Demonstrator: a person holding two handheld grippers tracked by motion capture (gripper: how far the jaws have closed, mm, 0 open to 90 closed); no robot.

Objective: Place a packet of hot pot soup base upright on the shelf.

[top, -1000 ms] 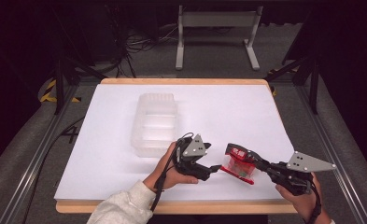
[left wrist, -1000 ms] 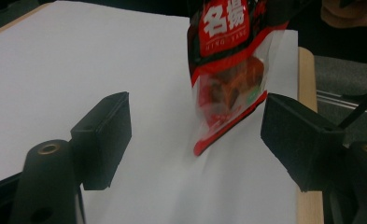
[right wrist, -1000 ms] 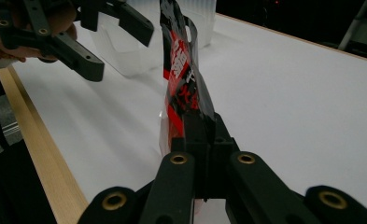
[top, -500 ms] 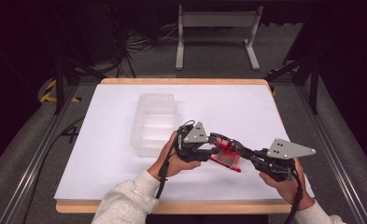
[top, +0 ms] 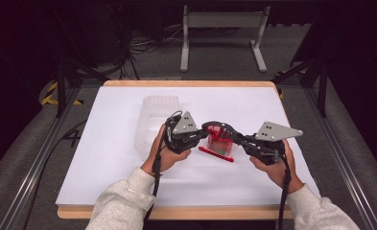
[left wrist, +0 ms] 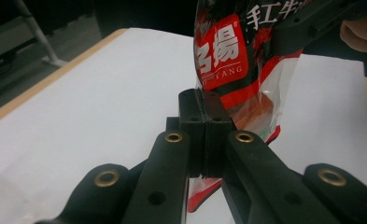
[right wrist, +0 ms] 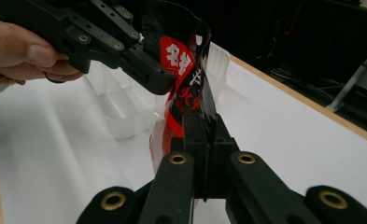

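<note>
Snack packet (top: 220, 140), light, crinkly and slippery film, hangs above the bench (top: 104, 158) beside the clear tray (top: 153, 120), with your left gripper (top: 201, 132) and right gripper (top: 223, 130) each clamped on opposite edges, so grip its flat seams.

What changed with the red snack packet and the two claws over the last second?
The right claw carried the red snack packet leftward and farther up the table to the left claw, which closed on it too. Both claws now pinch the packet. The clear plastic tray and white table cover stayed put.
</note>
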